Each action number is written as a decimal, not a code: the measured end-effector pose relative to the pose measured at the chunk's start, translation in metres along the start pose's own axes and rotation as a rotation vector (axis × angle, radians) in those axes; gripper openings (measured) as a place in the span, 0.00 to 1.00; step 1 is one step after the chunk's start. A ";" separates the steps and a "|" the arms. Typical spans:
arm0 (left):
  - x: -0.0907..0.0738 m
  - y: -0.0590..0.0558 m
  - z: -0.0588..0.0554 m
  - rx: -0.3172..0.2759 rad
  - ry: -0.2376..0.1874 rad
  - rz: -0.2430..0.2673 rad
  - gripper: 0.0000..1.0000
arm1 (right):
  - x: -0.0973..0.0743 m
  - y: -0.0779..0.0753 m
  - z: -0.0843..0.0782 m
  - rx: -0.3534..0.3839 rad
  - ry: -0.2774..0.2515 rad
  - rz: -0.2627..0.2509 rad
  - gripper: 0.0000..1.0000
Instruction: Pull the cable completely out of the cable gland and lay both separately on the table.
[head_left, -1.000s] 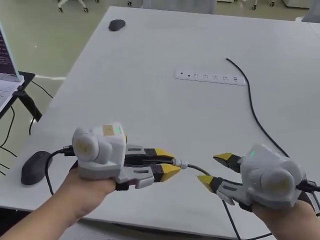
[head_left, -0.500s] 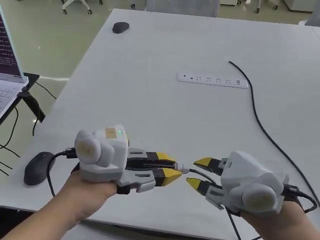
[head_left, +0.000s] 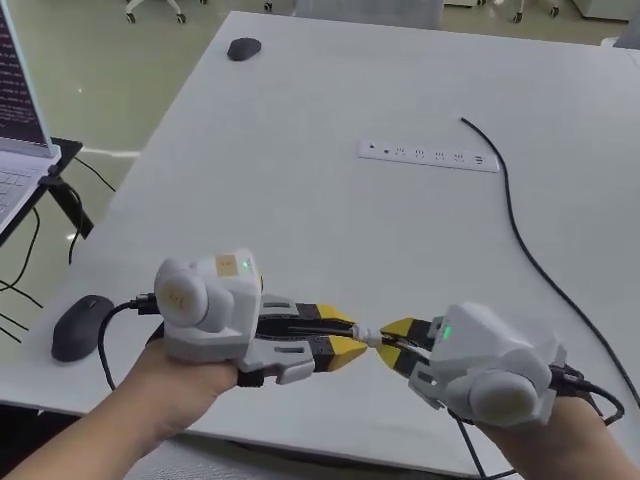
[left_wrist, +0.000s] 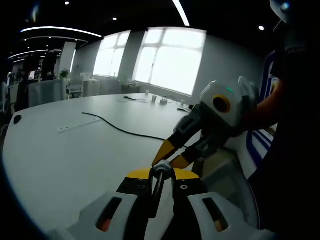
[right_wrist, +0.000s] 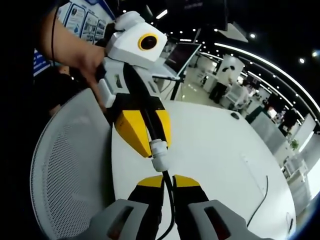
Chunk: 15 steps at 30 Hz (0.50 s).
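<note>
Just above the table's front edge, my left gripper (head_left: 354, 334) is shut on the cable gland (head_left: 370, 338), a small white fitting that pokes out past its yellow tips. In the left gripper view the gland (left_wrist: 162, 170) sits between the tips of the left gripper (left_wrist: 162, 176). My right gripper (head_left: 389, 340) faces it tip to tip and is shut on the black cable (right_wrist: 169, 192) just behind the gland (right_wrist: 159, 152). That cable runs down between the jaws of the right gripper (right_wrist: 169, 181). The left gripper (right_wrist: 141, 122) holds the gland from above in that view.
A white power strip (head_left: 428, 156) lies mid-table, and a black cord (head_left: 520, 235) curves from it toward the right front. A black mouse (head_left: 80, 327) rests by the left edge, another mouse (head_left: 243, 47) far back. A laptop (head_left: 20, 130) stands off the table's left side.
My right gripper has moved left to meet the left gripper, and its jaws have gone from open to shut on the cable. The left gripper stays where it was.
</note>
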<state>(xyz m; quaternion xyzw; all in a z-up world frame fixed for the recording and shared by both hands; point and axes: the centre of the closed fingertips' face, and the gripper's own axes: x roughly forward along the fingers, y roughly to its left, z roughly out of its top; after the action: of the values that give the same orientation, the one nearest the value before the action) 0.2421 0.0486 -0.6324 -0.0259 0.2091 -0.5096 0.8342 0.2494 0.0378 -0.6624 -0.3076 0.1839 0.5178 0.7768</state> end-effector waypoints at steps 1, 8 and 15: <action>0.000 0.000 0.000 -0.004 -0.002 0.000 0.15 | 0.000 0.000 0.000 -0.002 -0.002 0.000 0.01; 0.000 -0.001 0.000 0.004 0.000 -0.001 0.15 | -0.001 0.004 -0.002 0.030 -0.002 0.004 0.00; 0.001 0.000 0.000 0.002 -0.002 0.004 0.15 | 0.000 0.002 -0.011 0.092 0.018 0.001 0.00</action>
<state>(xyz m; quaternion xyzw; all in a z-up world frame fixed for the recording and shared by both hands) 0.2426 0.0480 -0.6326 -0.0252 0.2078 -0.5082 0.8354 0.2475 0.0308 -0.6709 -0.2761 0.2144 0.5063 0.7884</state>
